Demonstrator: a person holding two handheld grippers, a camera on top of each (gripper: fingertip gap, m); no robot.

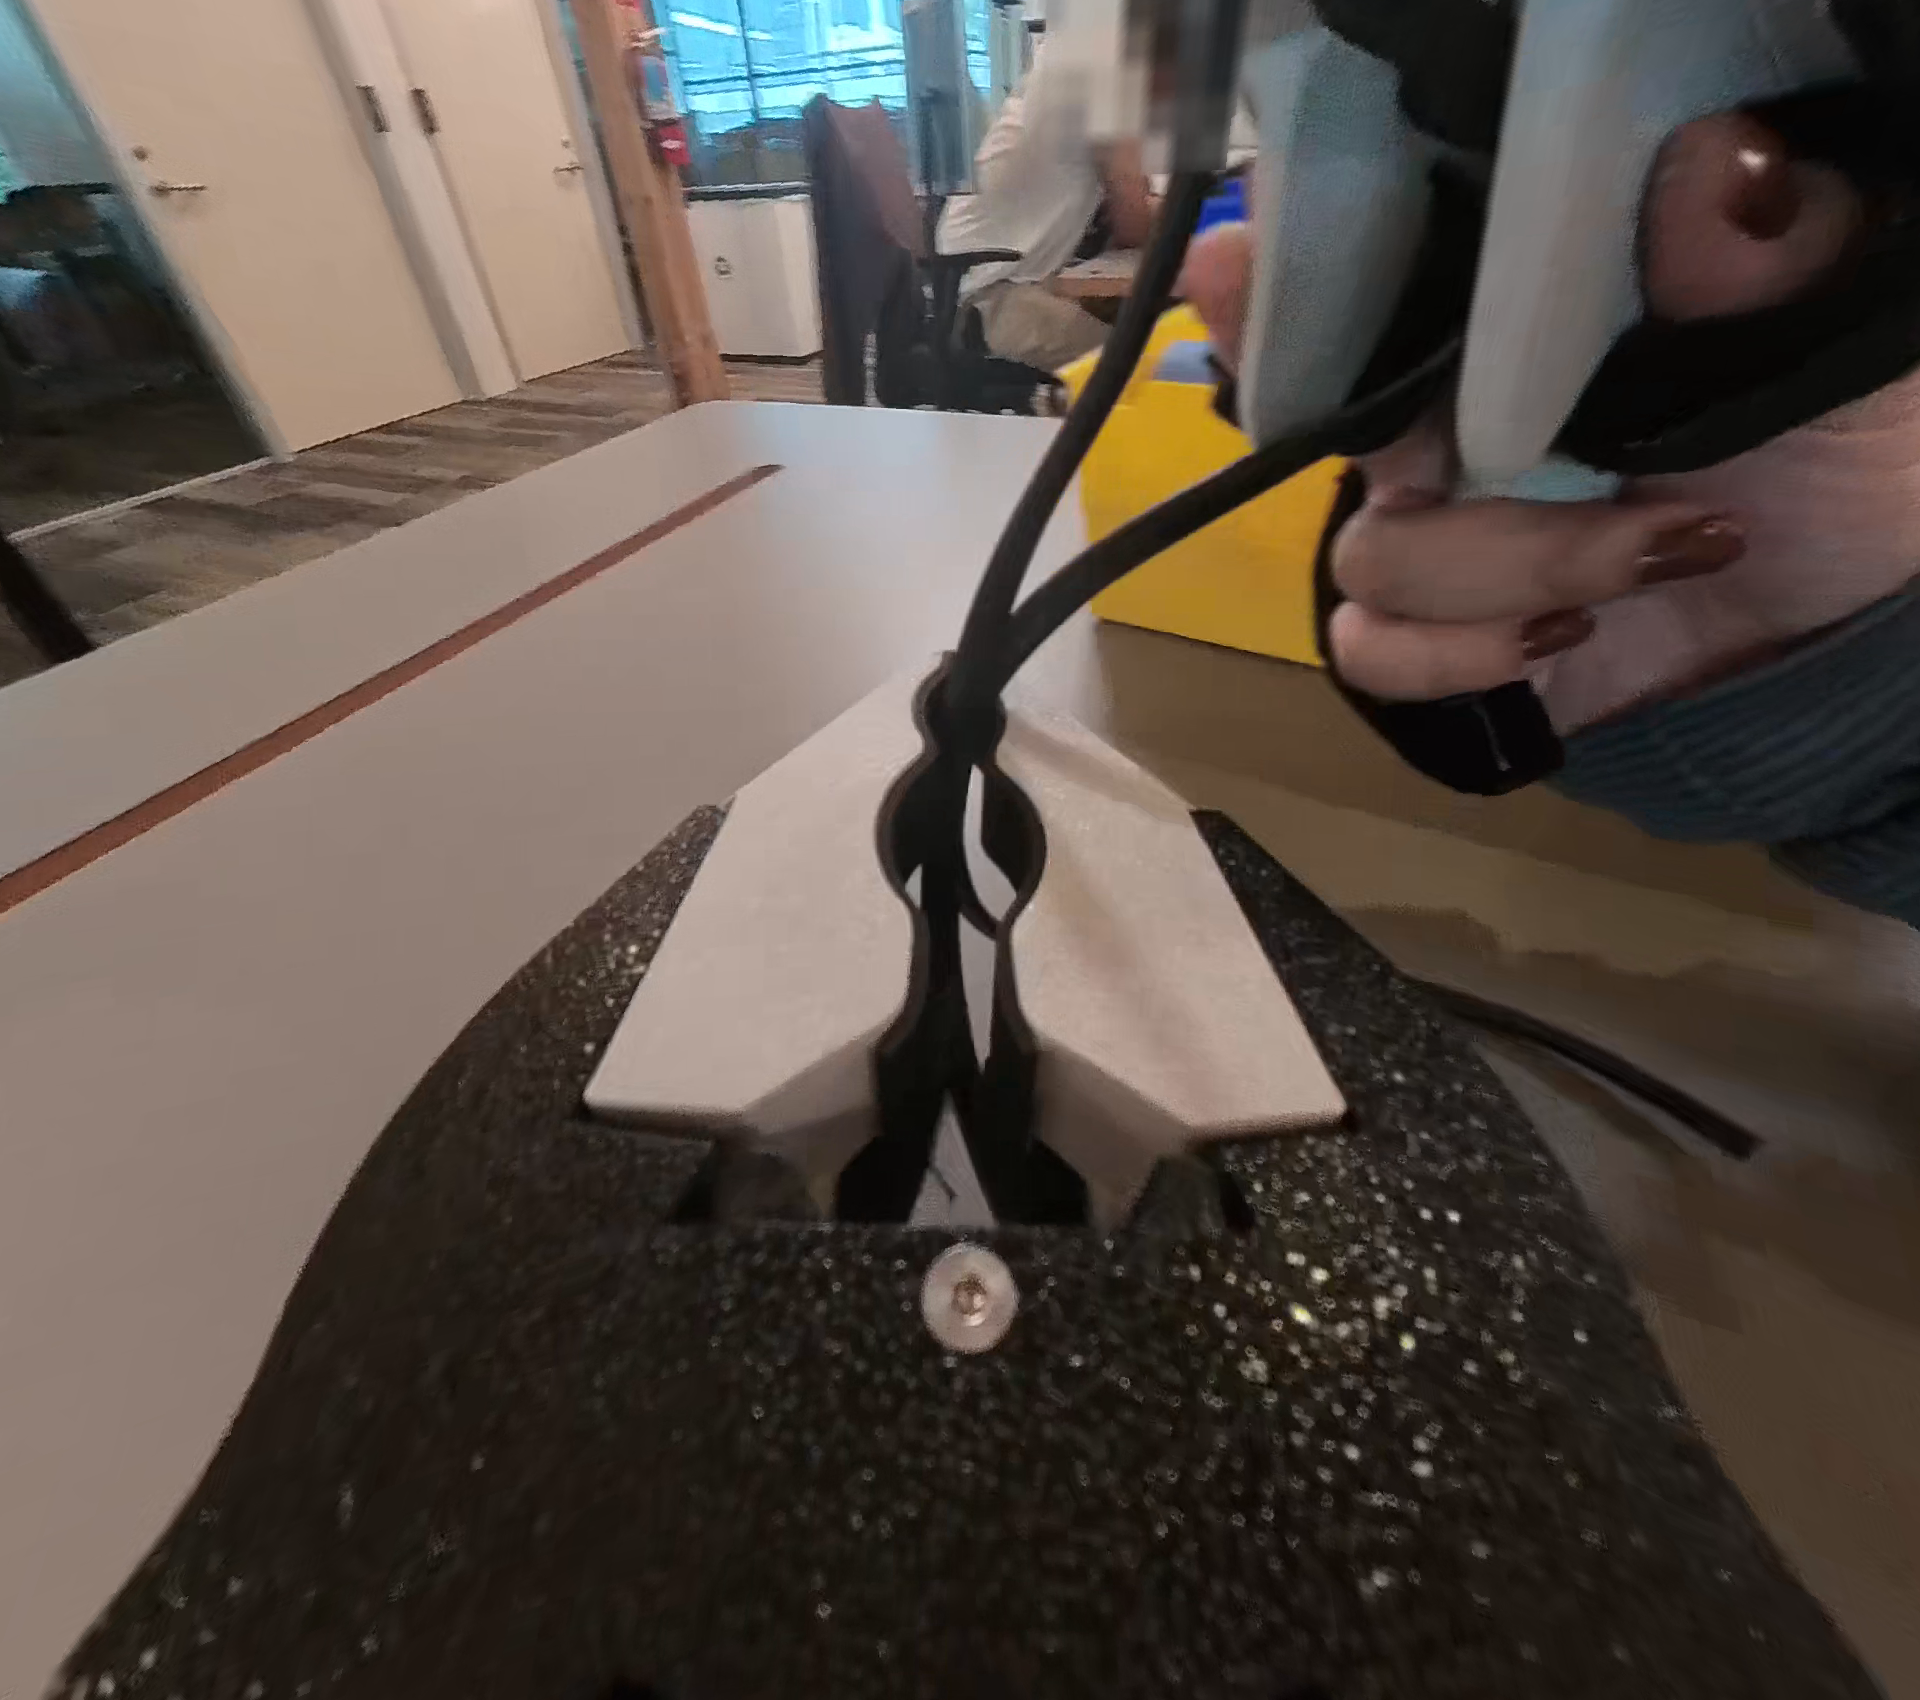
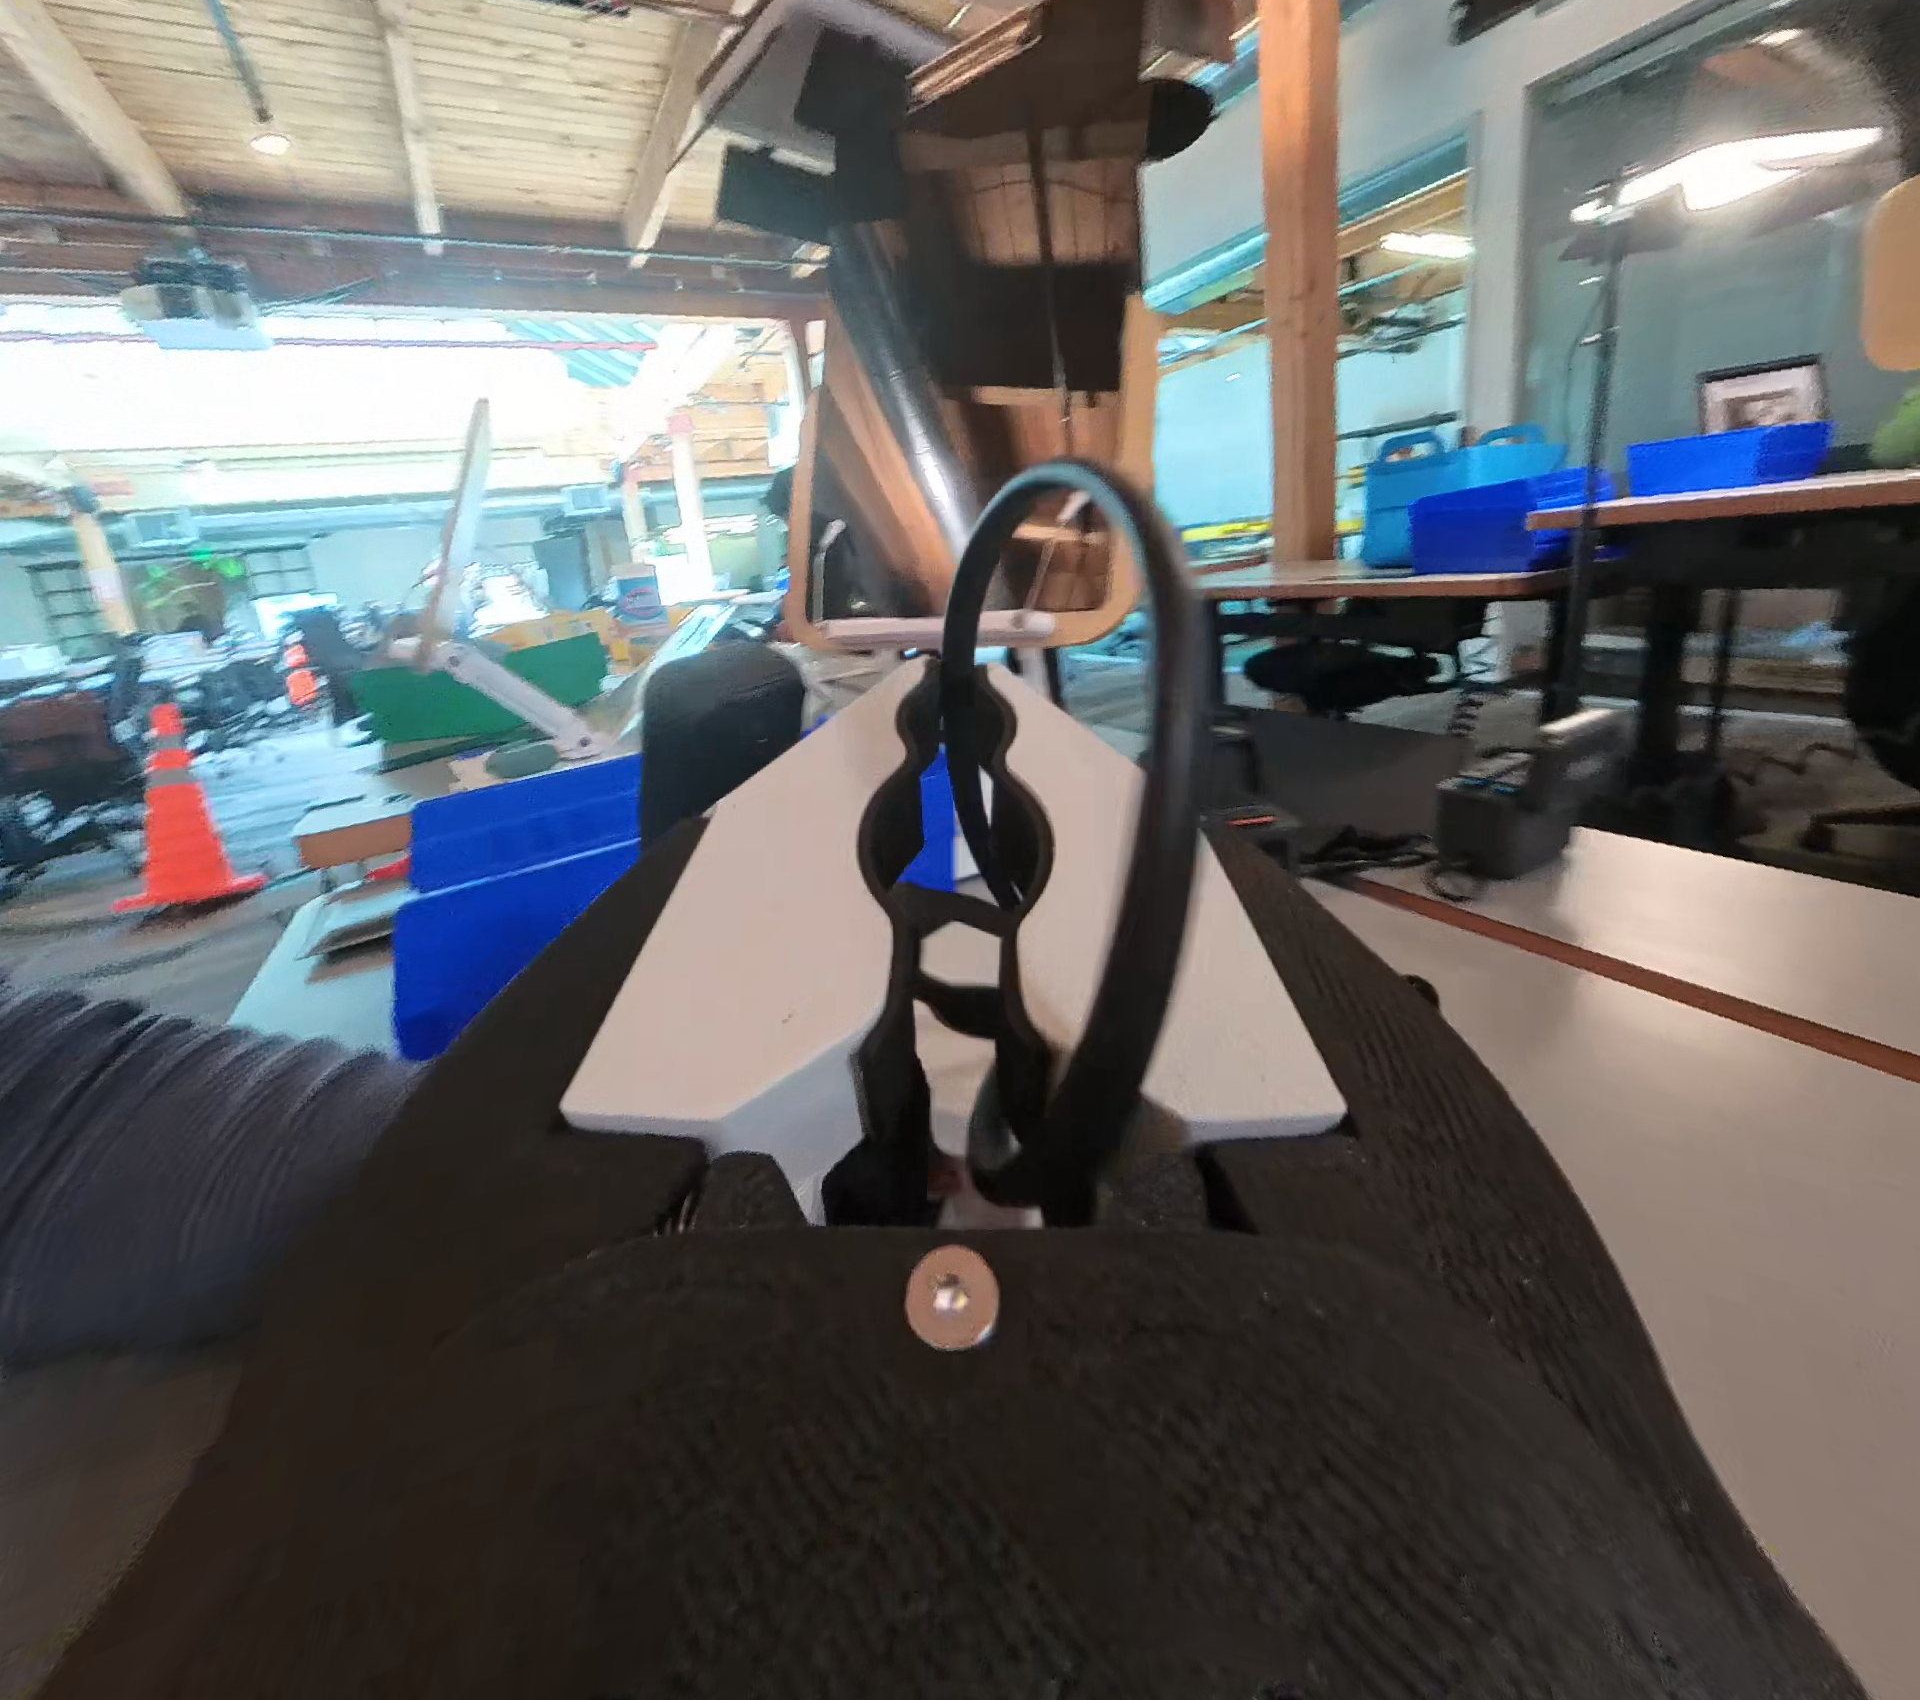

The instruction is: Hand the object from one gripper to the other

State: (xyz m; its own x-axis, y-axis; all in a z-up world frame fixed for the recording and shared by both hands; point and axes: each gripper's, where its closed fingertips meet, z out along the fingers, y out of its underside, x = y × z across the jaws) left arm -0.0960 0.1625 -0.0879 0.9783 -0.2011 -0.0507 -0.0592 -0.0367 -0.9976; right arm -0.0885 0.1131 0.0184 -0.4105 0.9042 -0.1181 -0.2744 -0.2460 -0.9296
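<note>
A black cable (image 1: pixel 1049 507) is pinched at the tips of my left gripper (image 1: pixel 961 694), which is shut on it just above the grey table (image 1: pixel 416 819). Two strands rise from the jaws up and to the right, toward the grey body of the other gripper (image 1: pixel 1558 144), which a hand (image 1: pixel 1475 601) holds. In the right wrist view my right gripper (image 2: pixel 951 684) is shut on the same black cable (image 2: pixel 1164 663). The cable arches out of its tips in a loop and curves back down along the right finger (image 2: pixel 1143 923).
A yellow bin (image 1: pixel 1195 528) stands on the table behind the cable. Another black cord (image 1: pixel 1610 1068) lies on the table at the right. A person sits at a desk (image 1: pixel 1029 216) beyond the table. Blue bins (image 2: pixel 509 881) and a table (image 2: pixel 1662 1079) lie ahead of the right gripper. Some 11 cm of space lies between my two pairs of fingers.
</note>
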